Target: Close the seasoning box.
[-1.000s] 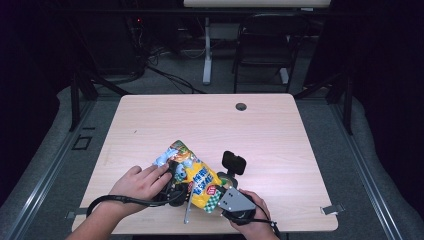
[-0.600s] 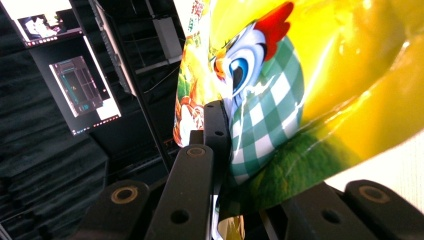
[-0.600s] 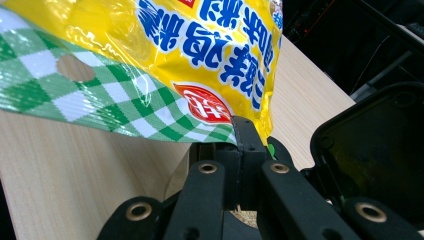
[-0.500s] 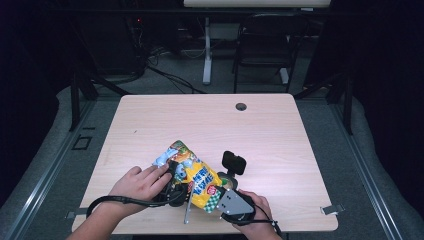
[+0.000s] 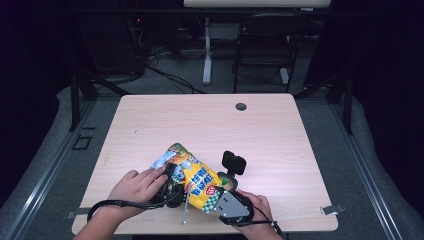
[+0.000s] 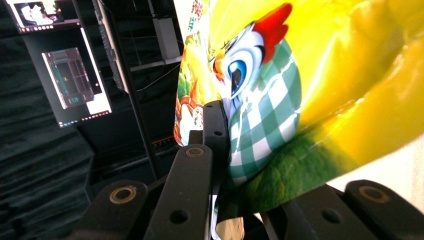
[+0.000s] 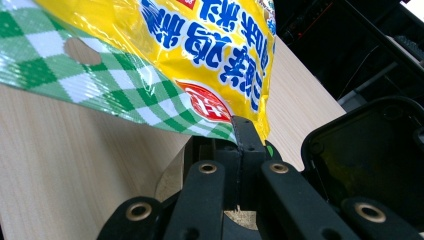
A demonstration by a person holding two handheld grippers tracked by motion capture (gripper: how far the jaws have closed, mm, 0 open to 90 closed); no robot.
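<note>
While both pairs of jaws are pressed together, each one pinches the same single snack bag (image 5: 192, 175). At the right gripper (image 7: 242, 131) the black jaws meet flat against each other and clamp a corner of the bag (image 7: 165, 60), just where its green-and-white chequered edge meets the yellow printed face. At the left gripper (image 6: 217, 131) the jaws are closed on the bag (image 6: 310, 100) too, nipping the film beside the cartoon chicken with the red comb and the chequered body.

Seen from the high view, one bag is in play, yellow with blue lettering, and it is held between the two grippers just above the near edge of the table (image 5: 280, 130). The left gripper (image 5: 172, 181) sits against the bag's left side, in the person's left hand (image 5: 134, 189); the right gripper (image 5: 224, 196) sits at the bag's near right corner, in the right hand (image 5: 256, 206). One small black box (image 5: 233, 162) stands on the table just right of the bag. One round dark grommet (image 5: 241, 106) lies well beyond the bag, near the far edge of the table.
</note>
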